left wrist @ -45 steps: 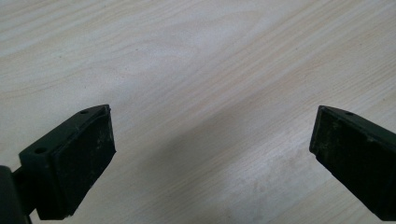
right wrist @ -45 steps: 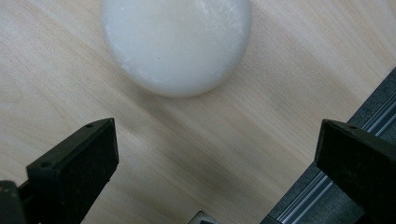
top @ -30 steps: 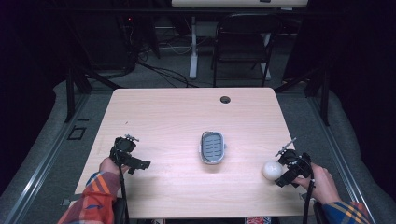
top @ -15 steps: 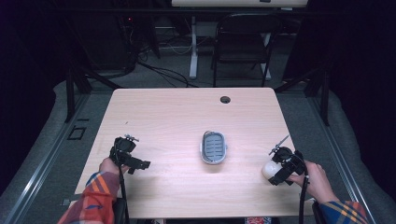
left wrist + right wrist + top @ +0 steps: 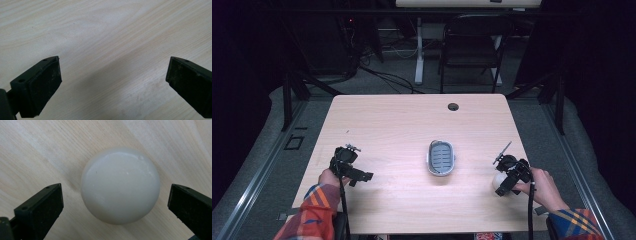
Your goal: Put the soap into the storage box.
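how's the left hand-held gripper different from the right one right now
The right hand-held gripper has a white soap bar between its open jaws, not yet clamped; the left hand-held gripper has bare table between its jaws. The right points down near the table's right edge, the left sits at the left side. Both are open.

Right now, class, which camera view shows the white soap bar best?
The right gripper view: the white soap bar lies large and whole on the table between the open jaws of the right claw. In the high view the white soap bar is small and partly covered by the claw.
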`<state>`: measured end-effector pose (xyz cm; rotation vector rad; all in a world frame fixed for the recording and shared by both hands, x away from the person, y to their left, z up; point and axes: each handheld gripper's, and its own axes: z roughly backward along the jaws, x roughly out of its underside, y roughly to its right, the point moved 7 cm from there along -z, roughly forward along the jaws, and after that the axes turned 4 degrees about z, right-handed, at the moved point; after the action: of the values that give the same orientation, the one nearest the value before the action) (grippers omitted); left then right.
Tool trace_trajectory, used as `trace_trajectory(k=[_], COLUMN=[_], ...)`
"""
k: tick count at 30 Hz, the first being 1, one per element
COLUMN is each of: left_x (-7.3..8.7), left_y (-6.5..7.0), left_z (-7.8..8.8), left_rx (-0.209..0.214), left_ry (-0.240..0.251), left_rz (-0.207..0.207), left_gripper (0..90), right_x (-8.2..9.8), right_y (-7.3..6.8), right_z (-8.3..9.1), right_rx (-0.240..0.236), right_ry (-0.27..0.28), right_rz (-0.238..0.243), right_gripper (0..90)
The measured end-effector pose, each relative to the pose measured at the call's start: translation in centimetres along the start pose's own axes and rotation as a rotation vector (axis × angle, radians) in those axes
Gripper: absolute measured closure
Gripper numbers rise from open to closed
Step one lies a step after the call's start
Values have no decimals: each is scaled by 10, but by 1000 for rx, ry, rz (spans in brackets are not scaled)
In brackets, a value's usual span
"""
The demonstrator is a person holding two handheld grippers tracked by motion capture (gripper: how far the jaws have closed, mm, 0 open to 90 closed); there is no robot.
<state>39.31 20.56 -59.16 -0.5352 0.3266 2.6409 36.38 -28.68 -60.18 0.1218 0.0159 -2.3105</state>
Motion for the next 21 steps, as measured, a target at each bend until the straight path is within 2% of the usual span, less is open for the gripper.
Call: trace_trajectory(k=[1,2,3,5,6,7,10,12,13,15,16,18,19,20,21], left_x=[0,0,0,0,0,0,0,0,0,0,0,0,0,0,0], left_y=[0,0,0,0,0,0,0,0,0,0,0,0,0,0,0], left_z=[0,0,0,0,0,0,0,0,0,1,1,0,0,0,0], left_rx=[-1,-1,0,-2,-2,-2,-1,-1,-1,-1,-1,-1,-1,-1,-2], left_ry=[-1,0,-1,-1,0,1,1,0,1,0,0,1,0,0,0], left_rz=[0,-1,-1,-2,-1,-1,-1,-1,-1,-2,-2,-1,-1,-1,-2], left_gripper=[1,1,1,1,1,1,1,1,1,1,1,1,1,1,1], right_x=[-2,-5,-5,-7,-9,-10,-14,-14,-13,-13,-12,-12,-13,-13,-13], right_y=[1,2,3,3,3,3,4,4,4,4,6,6,4,5,5], right_z=[-1,-3,-1,-1,-2,0,-2,-4,-3,-4,-3,-4,-8,-8,-8], right_rx=[2,7,7,8,-5,-8,-16,-20,-20,-31,-32,-31,-36,-36,-36], right_ry=[7,23,-4,-6,13,-9,0,7,-18,-28,-57,-53,-8,-15,-15], right_rz=[15,10,17,16,18,14,12,10,8,8,20,14,-16,-13,-13], right_gripper=[0,0,1,1,5,26,112,132,132,141,148,149,157,206,206])
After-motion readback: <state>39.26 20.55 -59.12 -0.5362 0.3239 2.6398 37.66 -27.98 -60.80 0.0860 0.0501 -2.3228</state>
